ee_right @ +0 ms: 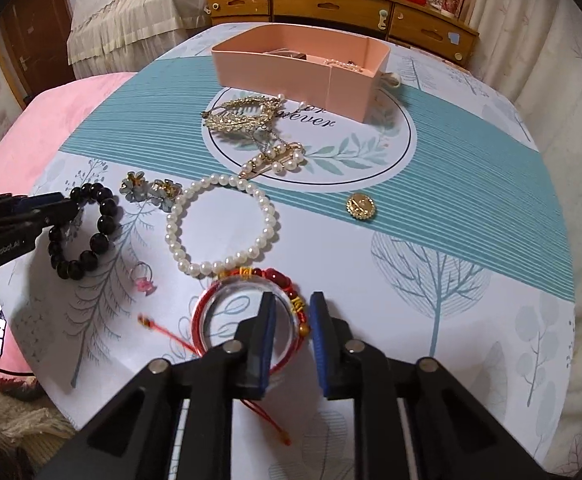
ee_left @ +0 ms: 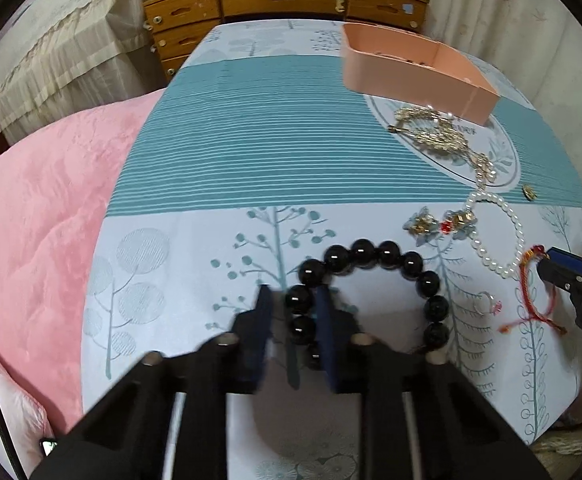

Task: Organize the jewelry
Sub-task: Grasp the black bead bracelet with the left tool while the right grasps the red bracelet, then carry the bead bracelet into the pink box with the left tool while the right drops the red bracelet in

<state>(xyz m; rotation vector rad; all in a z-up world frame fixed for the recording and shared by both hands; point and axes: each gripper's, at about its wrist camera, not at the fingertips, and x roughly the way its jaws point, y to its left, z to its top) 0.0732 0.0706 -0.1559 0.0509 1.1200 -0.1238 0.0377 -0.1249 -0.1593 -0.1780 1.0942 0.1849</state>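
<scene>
A black bead bracelet lies on the cloth; my left gripper is open with its two fingers either side of the bracelet's left beads. It also shows in the right wrist view. My right gripper is open astride the right side of a red cord bracelet wound round a clear bangle. A pearl bracelet, two flower earrings, a pink-stone ring, a gold leaf comb, a pearl clip and a gold brooch lie about. The pink box stands behind.
The table's patterned cloth ends at a front edge near both grippers. A pink quilt lies to the left. A wooden drawer chest stands behind the table. Curtains hang on the right.
</scene>
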